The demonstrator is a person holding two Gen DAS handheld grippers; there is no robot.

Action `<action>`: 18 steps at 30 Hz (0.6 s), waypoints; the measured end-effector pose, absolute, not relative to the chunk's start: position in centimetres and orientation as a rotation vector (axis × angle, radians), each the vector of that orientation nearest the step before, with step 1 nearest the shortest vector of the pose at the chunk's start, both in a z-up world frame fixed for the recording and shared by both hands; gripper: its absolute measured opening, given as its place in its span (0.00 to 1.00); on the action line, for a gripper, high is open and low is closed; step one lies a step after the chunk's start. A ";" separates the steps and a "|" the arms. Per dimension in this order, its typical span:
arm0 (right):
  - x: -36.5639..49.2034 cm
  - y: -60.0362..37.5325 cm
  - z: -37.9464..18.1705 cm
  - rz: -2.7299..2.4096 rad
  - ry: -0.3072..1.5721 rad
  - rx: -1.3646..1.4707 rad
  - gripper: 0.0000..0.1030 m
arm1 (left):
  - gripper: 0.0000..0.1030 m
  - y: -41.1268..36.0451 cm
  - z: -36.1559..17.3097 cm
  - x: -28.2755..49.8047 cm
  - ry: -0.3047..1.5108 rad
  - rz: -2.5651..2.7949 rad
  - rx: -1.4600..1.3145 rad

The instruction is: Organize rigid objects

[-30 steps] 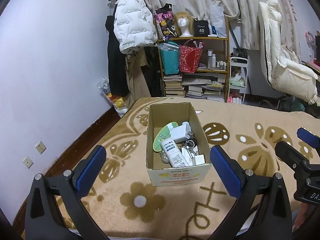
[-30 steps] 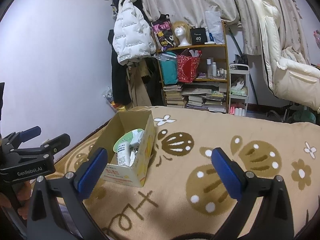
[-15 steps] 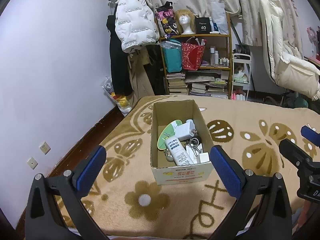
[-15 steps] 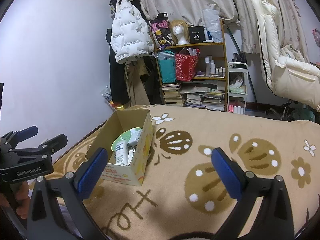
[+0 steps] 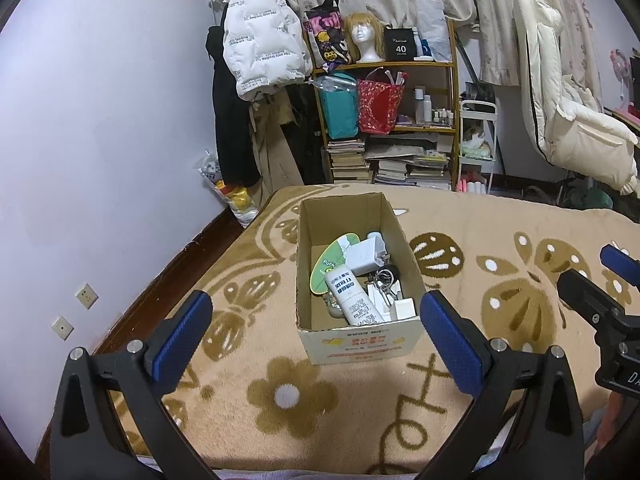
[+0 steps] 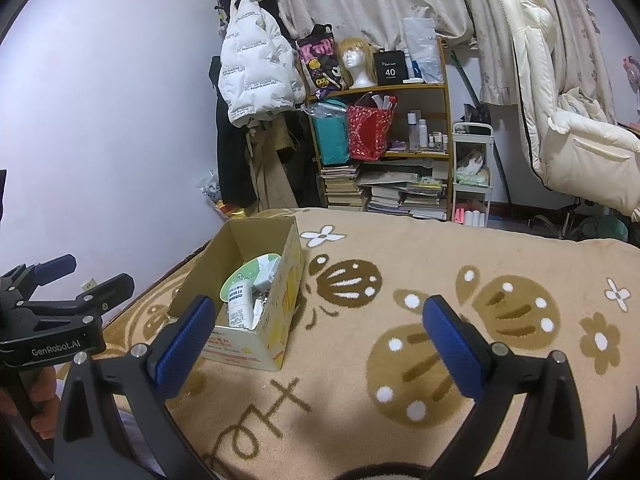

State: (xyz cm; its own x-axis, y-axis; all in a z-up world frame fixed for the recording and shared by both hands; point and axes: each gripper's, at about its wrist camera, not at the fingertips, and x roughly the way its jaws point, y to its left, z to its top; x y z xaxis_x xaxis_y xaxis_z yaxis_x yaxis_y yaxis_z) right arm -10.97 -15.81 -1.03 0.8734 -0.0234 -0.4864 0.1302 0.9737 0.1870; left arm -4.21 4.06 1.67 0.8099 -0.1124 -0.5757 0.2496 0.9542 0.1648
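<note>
Both the left hand-held gripper (image 5: pixel 312 330) and the right hand-held gripper (image 6: pixel 316 334) are wide, empty, and have backed slightly off the cardboard box (image 5: pixel 360 342); white bottle (image 5: pixel 352 294), charger (image 5: pixel 366 256) inside, sorting looks finished.

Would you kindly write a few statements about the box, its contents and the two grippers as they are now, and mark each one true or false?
1. The cardboard box sits on the patterned blanket. True.
2. The left gripper is shut on the white bottle. False: it is open and holds nothing; the bottle lies in the box.
3. A white charger lies inside the box. True.
4. The right gripper holds a key ring. False: it is open and empty, above the blanket.
5. The box is closed with a lid. False: its top is open and the contents show.
</note>
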 end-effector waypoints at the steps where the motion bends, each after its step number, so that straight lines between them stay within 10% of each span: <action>1: -11.0 -15.8 -1.0 -0.083 0.504 0.217 1.00 | 0.99 4.1 1.7 -4.3 0.595 -0.194 0.240; 18: -11.1 -16.0 -1.2 -0.083 0.505 0.214 1.00 | 1.00 4.4 1.9 -3.9 0.603 -0.195 0.235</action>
State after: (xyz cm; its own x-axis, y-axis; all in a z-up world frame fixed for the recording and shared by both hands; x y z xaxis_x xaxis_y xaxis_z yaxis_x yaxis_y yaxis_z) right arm -11.09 -16.04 -1.20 0.8722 -0.0266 -0.4885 0.1318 0.9744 0.1823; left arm -3.86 4.41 1.87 0.8068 -0.1121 -0.5800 0.2482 0.9553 0.1606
